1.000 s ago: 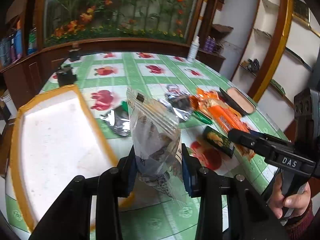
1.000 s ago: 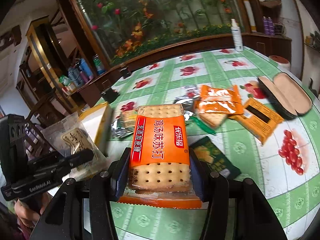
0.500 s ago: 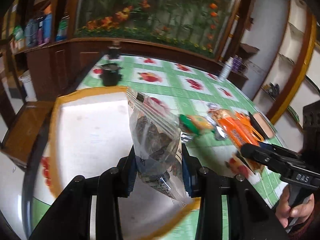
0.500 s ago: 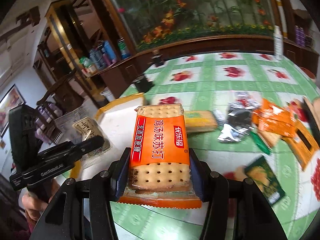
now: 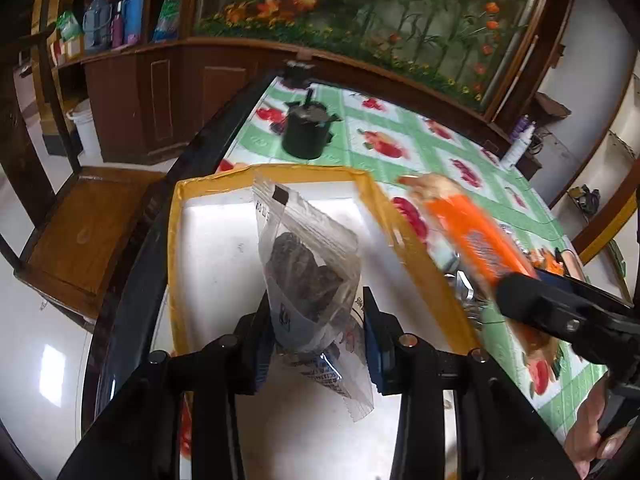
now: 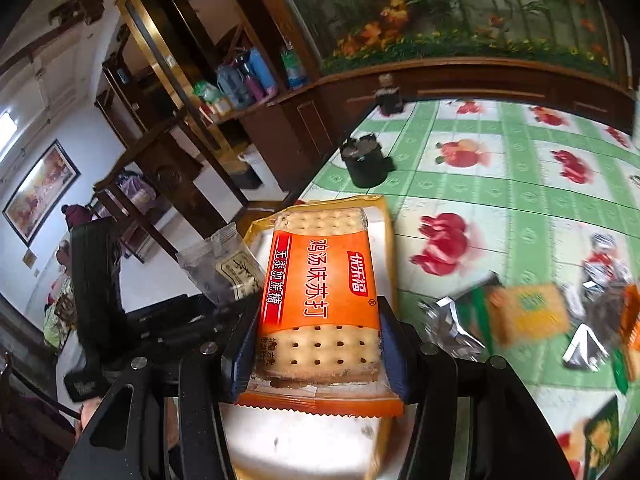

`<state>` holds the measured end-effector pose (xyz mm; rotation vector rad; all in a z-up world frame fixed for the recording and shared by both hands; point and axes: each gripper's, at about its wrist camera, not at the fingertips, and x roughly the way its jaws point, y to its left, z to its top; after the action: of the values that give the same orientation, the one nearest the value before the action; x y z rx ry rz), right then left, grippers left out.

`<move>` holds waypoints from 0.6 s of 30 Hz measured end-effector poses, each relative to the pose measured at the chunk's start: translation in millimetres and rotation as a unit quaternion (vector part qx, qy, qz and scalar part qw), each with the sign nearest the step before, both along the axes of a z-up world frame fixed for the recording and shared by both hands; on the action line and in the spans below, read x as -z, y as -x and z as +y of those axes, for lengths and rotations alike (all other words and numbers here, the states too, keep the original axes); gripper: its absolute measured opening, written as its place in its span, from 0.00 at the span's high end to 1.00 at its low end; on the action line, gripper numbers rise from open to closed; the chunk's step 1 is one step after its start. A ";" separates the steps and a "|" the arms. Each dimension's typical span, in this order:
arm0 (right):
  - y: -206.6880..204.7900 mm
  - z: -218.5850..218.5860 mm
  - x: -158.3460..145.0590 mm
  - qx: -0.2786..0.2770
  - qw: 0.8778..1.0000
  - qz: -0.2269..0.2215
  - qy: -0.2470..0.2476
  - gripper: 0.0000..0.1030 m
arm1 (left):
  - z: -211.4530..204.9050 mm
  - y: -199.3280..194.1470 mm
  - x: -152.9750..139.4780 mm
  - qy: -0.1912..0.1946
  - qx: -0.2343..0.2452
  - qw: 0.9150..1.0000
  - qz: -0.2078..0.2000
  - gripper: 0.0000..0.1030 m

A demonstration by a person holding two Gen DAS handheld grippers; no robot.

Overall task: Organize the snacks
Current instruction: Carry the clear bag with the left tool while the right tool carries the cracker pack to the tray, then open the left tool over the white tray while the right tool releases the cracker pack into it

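Both grippers clamp snacks: left gripper [image 5: 316, 336] a clear bag [image 5: 310, 276], contents unclear; right gripper [image 6: 320, 348] a cracker pack [image 6: 320, 292].

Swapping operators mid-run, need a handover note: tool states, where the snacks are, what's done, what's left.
Left tool: shut on a clear bag of dark snacks, held over the yellow-rimmed white tray.
Right tool: shut on an orange cracker pack, at the tray's edge beside the left tool.
Done: nothing visible in the tray; both items are lifted but not released.
Left: drop both into the tray, then collect the loose packets lying on the green fruit-print tablecloth, silver, yellow and green among them.
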<state>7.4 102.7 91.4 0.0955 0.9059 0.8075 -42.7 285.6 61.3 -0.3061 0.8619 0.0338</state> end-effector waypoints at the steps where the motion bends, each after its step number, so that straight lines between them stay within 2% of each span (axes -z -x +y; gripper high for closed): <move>1: -8.4 10.7 5.8 -0.002 1.000 0.010 0.004 0.43 | 3.1 -2.3 2.7 0.001 -0.004 1.000 0.005 0.64; 5: -28.2 36.1 21.7 0.002 0.999 0.027 0.020 0.43 | 11.5 -10.3 11.6 0.007 -0.013 1.000 0.020 0.64; 10: -48.6 56.0 41.2 0.007 0.998 0.054 0.030 0.43 | 11.3 -13.8 12.9 0.007 -0.012 1.000 0.019 0.64; 18: -58.4 66.1 55.1 0.017 0.997 0.066 0.039 0.43 | 13.3 -14.8 15.8 0.018 -0.008 1.000 0.011 0.63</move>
<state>65.8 168.8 36.3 0.0964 1.0578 0.7391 -27.9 298.9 45.4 -0.3462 0.8830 0.0365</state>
